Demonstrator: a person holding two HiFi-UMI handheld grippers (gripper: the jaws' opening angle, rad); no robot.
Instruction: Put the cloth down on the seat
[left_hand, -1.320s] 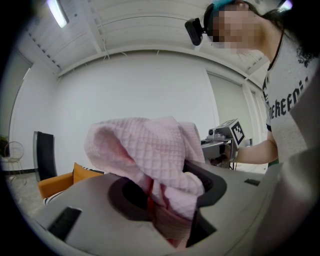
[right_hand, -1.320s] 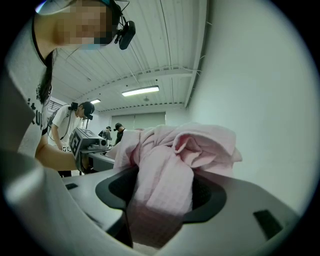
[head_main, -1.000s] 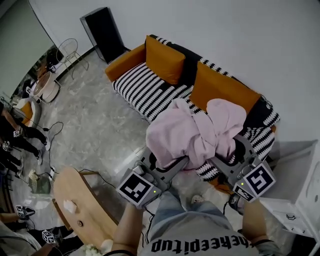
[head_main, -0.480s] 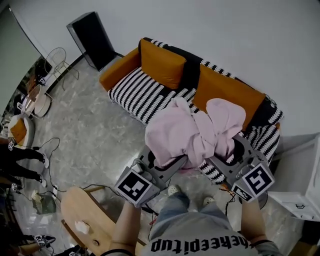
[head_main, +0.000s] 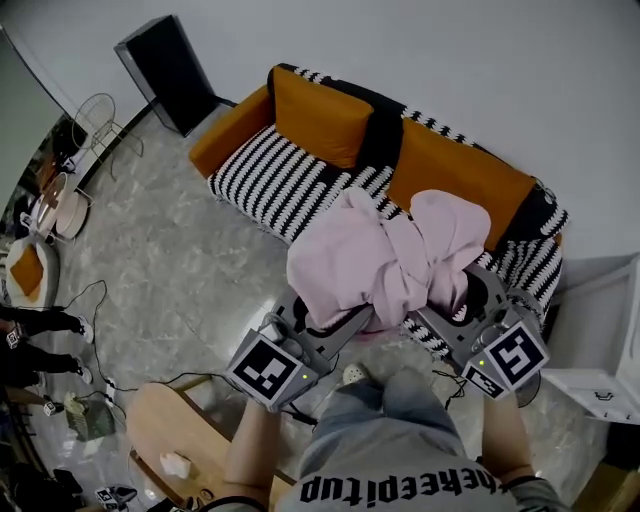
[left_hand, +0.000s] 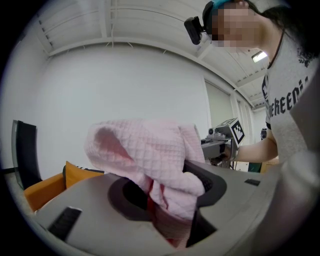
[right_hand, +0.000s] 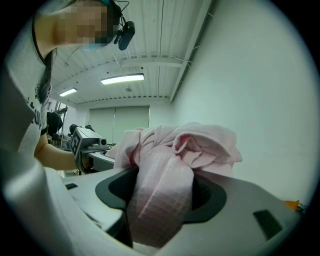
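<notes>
In the head view the pink cloth (head_main: 385, 255) is a bunched bundle. The left gripper (head_main: 345, 325) and the right gripper (head_main: 440, 315) carry it from below, and it covers their tips. It is held up in front of the striped sofa (head_main: 290, 185), over the front edge of the seat.

The left gripper view shows what the head view hides: the jaws are closed on a fold of the cloth, which goes down between them.

The right gripper view shows its jaws standing rather wide, with a thick fold gripped between them, and a ceiling lamp (right_hand: 122, 78) behind.
</notes>
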